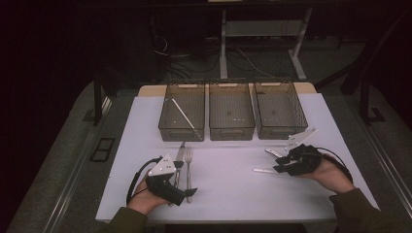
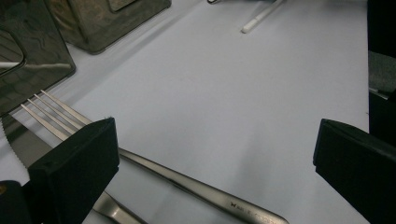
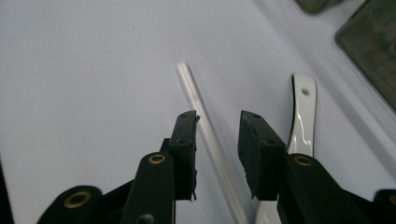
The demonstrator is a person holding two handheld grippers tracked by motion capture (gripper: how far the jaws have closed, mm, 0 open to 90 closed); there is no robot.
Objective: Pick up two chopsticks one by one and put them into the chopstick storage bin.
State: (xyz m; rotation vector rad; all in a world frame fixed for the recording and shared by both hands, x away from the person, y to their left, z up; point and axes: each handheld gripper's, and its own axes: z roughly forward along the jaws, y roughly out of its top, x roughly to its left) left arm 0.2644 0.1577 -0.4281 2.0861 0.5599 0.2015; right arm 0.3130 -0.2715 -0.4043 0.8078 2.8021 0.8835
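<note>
While the right gripper (image 3: pixel 217 135) is straddling the clear straw (image 3: pixel 205 126), its two black jaws are standing on either side of the straw with a small gap remaining, so the pads are not pressing on it and the gripper is counting as unclosed. You are seeing the straw lying flat on the white table (image 1: pixel 228 184), running between the jaws and out past their tips. Just beside the straw, on the far side of one jaw, a polished metal handle (image 3: pixel 302 116) with a small hole near its end is lying on the table. In the high view, you are holding the right gripper (image 1: pixel 279 162) low over the straw (image 1: pixel 265 170), in front of the right-hand basket (image 1: pixel 281 109).

You are keeping the left gripper (image 2: pixel 215 154) wide apart with nothing between its jaws. It is resting at the table near a fork (image 2: pixel 154 168) and a serrated knife (image 2: pixel 23 144), which are lying side by side; one jaw is sitting over the fork's neck. In the high view, the left gripper (image 1: pixel 182 191) is sitting at the near left of the table, with the fork (image 1: pixel 188 167) and knife (image 1: pixel 180 158) pointing toward the baskets.

Three mesh baskets are standing in a row at the far edge: the left basket (image 1: pixel 171 124) is holding another straw (image 1: pixel 185 118) leaning across it, and the middle basket (image 1: pixel 231 111) is standing between the other two.
</note>
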